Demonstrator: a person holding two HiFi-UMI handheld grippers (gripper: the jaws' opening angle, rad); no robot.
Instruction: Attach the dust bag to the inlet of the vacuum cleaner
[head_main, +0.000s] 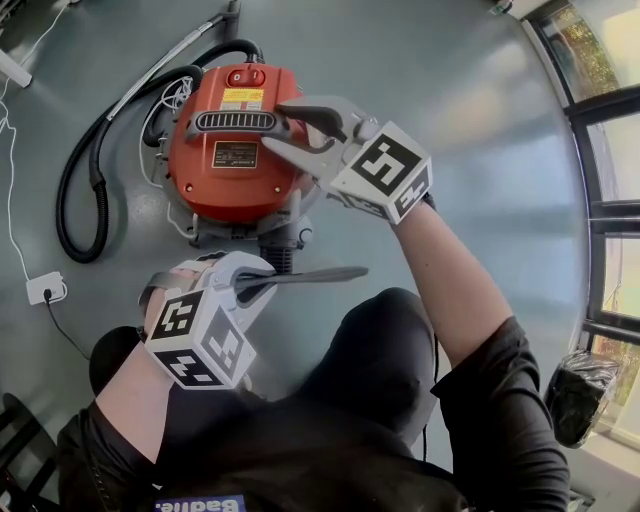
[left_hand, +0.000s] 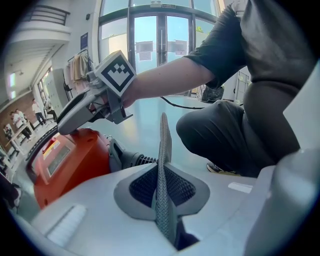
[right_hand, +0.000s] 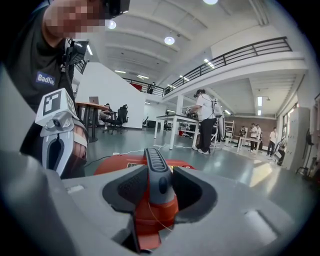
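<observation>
- This is looking like a large open lab or workshop hall: a polished grey floor (head_main: 480, 130) is stretching wide and reflecting the light.
- A railed upper gallery (right_hand: 235, 57) is running beneath a high ceiling, where round lamps (right_hand: 170, 40) are shining.
- People (right_hand: 205, 117) are standing at white work tables (right_hand: 172, 120), and office chairs (right_hand: 120, 117) are sitting by a desk.
- Tall glass doors (left_hand: 160, 35) are letting in daylight.

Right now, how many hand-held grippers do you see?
2. The left hand-held gripper is shut on the dust bag beside the vacuum; the right hand-held gripper is open around its handle.
</observation>
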